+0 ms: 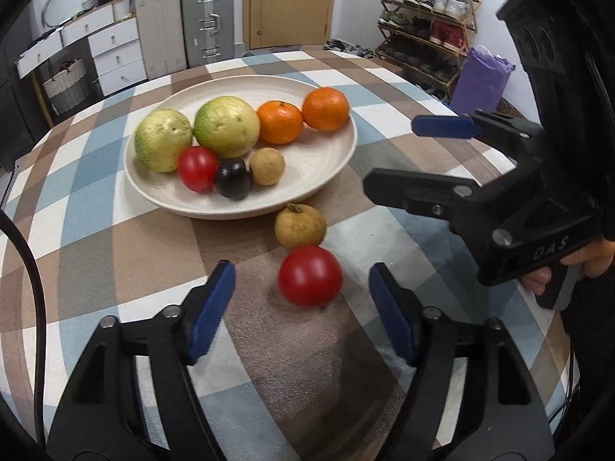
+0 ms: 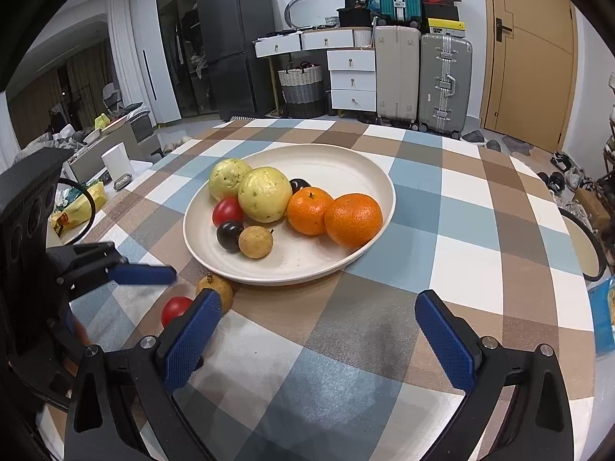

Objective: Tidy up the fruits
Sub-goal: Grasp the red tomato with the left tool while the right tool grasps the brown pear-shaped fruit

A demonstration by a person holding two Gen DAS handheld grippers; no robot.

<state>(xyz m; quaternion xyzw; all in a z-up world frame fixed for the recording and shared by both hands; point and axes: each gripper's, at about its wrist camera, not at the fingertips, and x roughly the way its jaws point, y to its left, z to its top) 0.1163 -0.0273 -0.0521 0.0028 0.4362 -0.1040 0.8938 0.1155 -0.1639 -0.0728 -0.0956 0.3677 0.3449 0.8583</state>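
A cream plate on the checked tablecloth holds two green-yellow guavas, two oranges, a small red fruit, a dark plum and a brown round fruit. In front of the plate on the cloth lie another brown fruit and a red tomato. My left gripper straddles the tomato, open, its pads clear of it on both sides. My right gripper hovers open over bare cloth near the plate's rim, holding nothing.
The round table's edge curves close behind the plate. A yellow snack bag and a white cup are at the far left, a blue packet at the right edge. A hand grips the right tool.
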